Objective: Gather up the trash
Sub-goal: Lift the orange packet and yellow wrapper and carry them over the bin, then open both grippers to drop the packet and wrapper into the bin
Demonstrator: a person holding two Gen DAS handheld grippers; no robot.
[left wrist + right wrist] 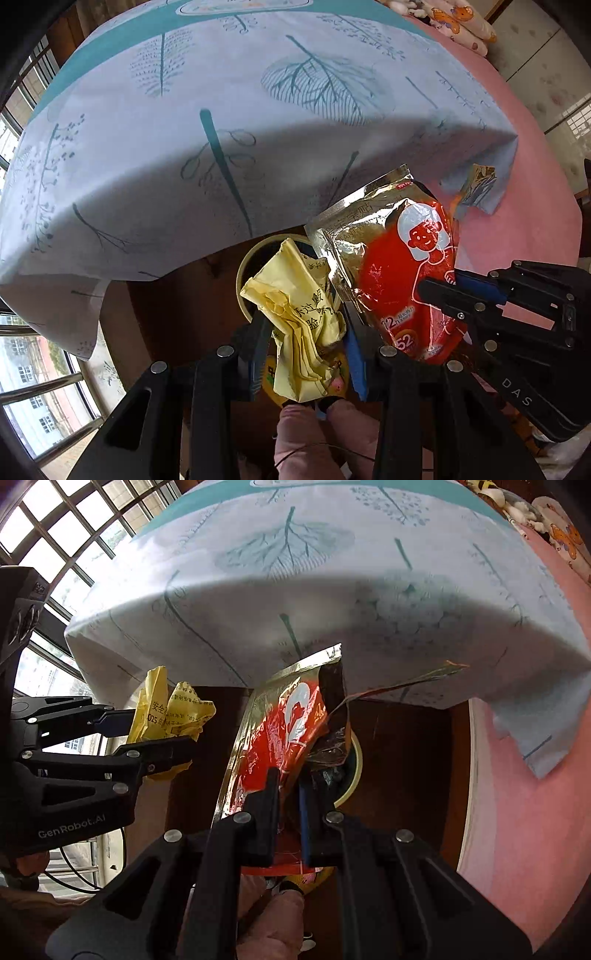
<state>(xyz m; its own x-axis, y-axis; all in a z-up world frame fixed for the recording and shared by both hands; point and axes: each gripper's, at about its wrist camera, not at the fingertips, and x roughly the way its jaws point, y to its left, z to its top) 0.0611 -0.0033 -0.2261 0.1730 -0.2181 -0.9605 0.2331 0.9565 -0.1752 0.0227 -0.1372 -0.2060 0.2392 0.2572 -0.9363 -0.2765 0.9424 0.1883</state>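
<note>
My left gripper (306, 325) is shut on a crumpled yellow wrapper (295, 317) with black print, held over a round cream-rimmed bin (245, 266) that stands below the table edge. My right gripper (290, 775) is shut on a red and gold foil pouch (284, 723) with a white cartoon figure. In the left wrist view the foil pouch (391, 266) hangs just right of the wrapper, pinched by the right gripper (439, 291). The right wrist view shows the yellow wrapper (173, 712) at left in the left gripper (159, 734), and the bin (356, 771) partly hidden behind the pouch.
A table under a pale blue leaf-print cloth (221, 129) overhangs the bin. A pink cloth (517, 206) covers the right side. A torn foil scrap (478, 184) lies at the cloth edge. Barred windows (74, 535) are at left. A person's pink-clad knee (321, 432) is below.
</note>
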